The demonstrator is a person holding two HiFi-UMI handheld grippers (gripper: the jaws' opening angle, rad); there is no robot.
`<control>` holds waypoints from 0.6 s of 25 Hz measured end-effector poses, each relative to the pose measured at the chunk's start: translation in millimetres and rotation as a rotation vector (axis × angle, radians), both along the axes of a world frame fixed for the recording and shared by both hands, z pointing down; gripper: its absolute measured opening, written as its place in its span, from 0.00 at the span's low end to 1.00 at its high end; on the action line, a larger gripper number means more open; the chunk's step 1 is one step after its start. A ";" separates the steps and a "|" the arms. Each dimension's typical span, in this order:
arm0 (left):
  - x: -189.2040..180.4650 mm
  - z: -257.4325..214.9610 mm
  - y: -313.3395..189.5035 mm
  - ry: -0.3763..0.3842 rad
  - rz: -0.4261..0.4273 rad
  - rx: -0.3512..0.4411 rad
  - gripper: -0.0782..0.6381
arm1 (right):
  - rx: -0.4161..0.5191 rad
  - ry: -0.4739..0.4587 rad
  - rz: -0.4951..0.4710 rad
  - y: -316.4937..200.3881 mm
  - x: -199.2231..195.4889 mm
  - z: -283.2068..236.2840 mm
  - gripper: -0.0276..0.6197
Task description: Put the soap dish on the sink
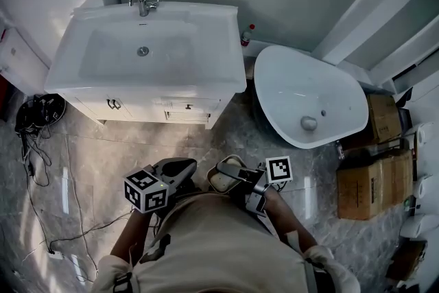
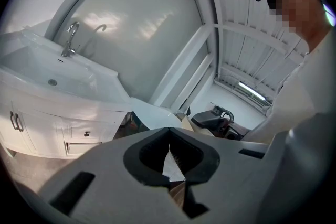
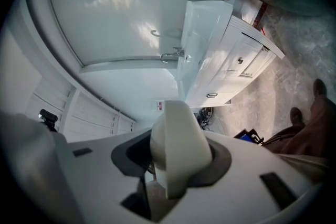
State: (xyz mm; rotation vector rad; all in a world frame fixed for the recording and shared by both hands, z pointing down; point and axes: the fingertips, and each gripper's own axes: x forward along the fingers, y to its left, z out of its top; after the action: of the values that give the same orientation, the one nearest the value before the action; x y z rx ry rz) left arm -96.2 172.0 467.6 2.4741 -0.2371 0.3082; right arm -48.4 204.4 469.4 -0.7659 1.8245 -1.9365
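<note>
Currently the soap dish (image 3: 176, 134) is not on the sink (image 1: 206, 58). It is clamped between the jaws of the right gripper (image 3: 176, 157), well in front of the sink and close to the person's (image 1: 219, 243) body. The left gripper (image 2: 168, 131) is empty: its jaw tips meet, with only a narrow triangular gap behind them.

The head view alone shows the full layout:
- the sink with its faucet (image 1: 142, 0) at the rear edge
- a bathtub (image 1: 309, 96) just beside the sink
- cardboard boxes (image 1: 374, 175) beyond the bathtub, on the side away from the sink
- loose cables (image 1: 38, 120) on the floor (image 1: 89, 168) at the sink's other end

In this view the soap dish (image 1: 221, 178) shows only as a pale rim at the right gripper (image 1: 230, 171), level with the left gripper (image 1: 182, 165). The right gripper view alone shows its shape: a smooth, cream, rounded oval, gripped edge-on. That view also shows the person's shoes (image 3: 315, 92) on the floor before the sink.

The sink is glossy white, a rectangular basin with rounded corners. It sits on a white cabinet (image 1: 164, 108) with dark handles. The faucet is curved bright metal. The bathtub is a smooth white oval. The floor is glossy grey marbled tile. A small red-capped bottle (image 1: 245, 34) stands between the sink and the bathtub.
</note>
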 end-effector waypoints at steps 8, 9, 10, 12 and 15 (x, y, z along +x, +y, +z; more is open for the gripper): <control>42.3 -1.3 -13.1 -0.013 -0.027 0.002 0.13 | -0.004 -0.035 -0.008 -22.1 35.9 4.1 0.29; 50.6 -2.4 -15.9 -0.015 -0.029 0.004 0.13 | 0.003 -0.033 -0.014 -26.8 43.5 2.5 0.29; 58.7 -3.3 -19.8 -0.019 -0.029 0.007 0.13 | 0.012 -0.033 -0.022 -31.9 50.2 0.6 0.29; 73.8 -4.2 -27.5 -0.031 -0.025 0.016 0.13 | 0.028 -0.035 -0.037 -40.6 61.5 -1.6 0.29; 94.3 -3.7 -36.1 -0.047 -0.021 0.027 0.13 | 0.036 -0.045 -0.040 -49.8 79.9 -0.9 0.29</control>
State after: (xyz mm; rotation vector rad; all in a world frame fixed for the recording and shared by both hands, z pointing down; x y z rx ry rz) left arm -1.9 135.8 463.9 2.4910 -0.2890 0.3566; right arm 31.5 154.6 468.5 -0.6747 1.8560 -1.9240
